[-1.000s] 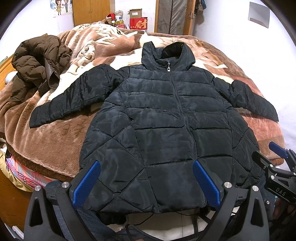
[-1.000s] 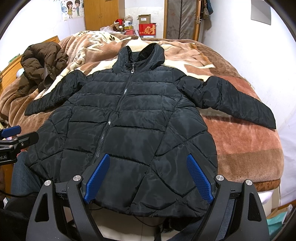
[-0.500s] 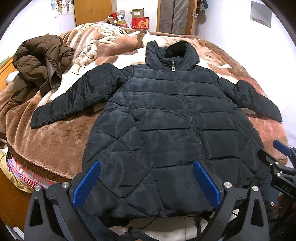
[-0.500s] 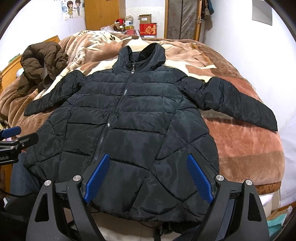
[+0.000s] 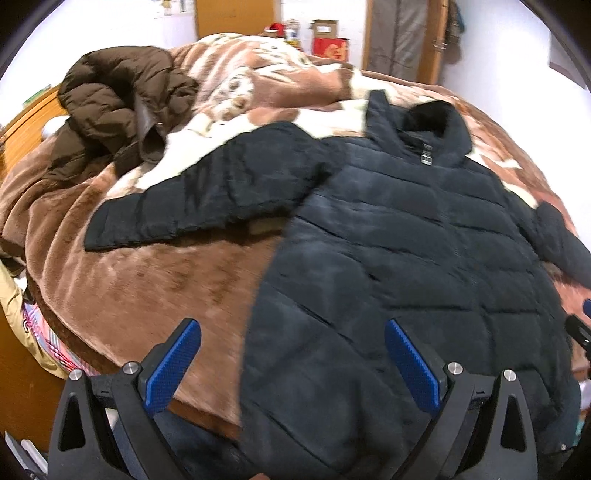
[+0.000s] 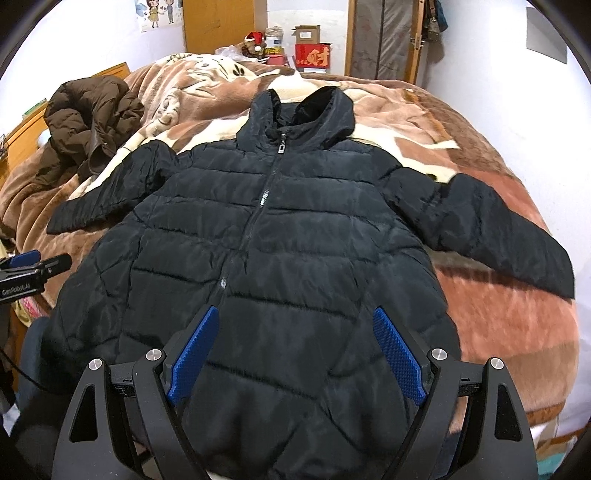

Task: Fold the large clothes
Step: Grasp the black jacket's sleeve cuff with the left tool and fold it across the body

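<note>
Blurring the left view, both tongs (image 5: 291, 363) (image 6: 295, 356) hang spread over the black jacket (image 6: 280, 251), hem hidden.

Brown puffer coat (image 6: 88, 122): crumpled, far ahead and left of the hand-held gripper, on the bed. Brown-and-cream plush blanket (image 6: 498, 325): covers bed. Red box (image 6: 313, 58), cardboard box (image 6: 306, 33), wooden wardrobe (image 6: 219, 26): beyond the bed. Cartoon poster (image 6: 159, 14): wall, upper left.
</note>
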Demonstrator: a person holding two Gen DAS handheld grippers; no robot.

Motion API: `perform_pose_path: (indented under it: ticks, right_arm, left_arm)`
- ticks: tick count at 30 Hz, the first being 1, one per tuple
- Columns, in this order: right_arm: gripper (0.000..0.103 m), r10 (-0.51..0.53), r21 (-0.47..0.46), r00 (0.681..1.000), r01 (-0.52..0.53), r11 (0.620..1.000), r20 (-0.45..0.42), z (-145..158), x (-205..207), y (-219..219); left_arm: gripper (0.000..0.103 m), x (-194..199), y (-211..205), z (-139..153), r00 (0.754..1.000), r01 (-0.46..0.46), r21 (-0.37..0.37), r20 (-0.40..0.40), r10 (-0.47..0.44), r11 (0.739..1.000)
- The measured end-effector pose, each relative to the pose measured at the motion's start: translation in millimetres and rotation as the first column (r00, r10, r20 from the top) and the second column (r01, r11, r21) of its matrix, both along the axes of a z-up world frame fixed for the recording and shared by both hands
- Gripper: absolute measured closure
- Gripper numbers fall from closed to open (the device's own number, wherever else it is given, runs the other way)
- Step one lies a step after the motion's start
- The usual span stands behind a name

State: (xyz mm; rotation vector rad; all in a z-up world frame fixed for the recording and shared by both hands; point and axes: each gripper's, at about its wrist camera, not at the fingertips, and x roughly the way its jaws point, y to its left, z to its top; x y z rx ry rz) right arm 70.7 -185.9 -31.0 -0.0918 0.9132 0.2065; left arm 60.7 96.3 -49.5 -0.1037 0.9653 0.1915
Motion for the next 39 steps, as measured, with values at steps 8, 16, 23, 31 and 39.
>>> perform_pose_path:
  ticks: [8,16,23,31,39]
  right_arm:
    - [0.017,0.036,0.003,0.999,-0.036,0.999,-0.041,-20.3,48.9,24.1]
    - [0.017,0.05,-0.048,0.995,-0.055,0.997,-0.081,-46.7,88.1,39.8]
    - [0.017,0.02,-0.071,0.994,-0.027,0.997,-0.106,-64.9,112.2,34.9]
    - [0.017,-0.028,-0.092,0.993,0.017,0.996,-0.118,-74.8,126.9,22.2]
    - [0.017,-0.052,-0.101,0.99,0.039,0.994,-0.128,-81.7,129.8,13.4]
  left_arm:
    - [0.003,37.7,75.7,-26.9,0.99,-0.144,0.004,-0.002,0.144,0.99]
    - [0.003,65.6,149.9,-63.4,0.952,-0.305,-0.01,-0.037,0.304,0.952]
    - [0.004,82.6,201.5,-87.3,0.91,-0.413,-0.032,-0.056,0.411,0.91]
    - [0.008,87.5,241.9,-118.3,0.864,-0.503,-0.076,-0.076,0.498,0.861]
    - [0.05,103.0,255.1,-118.6,0.871,-0.49,-0.078,-0.023,0.49,0.868]
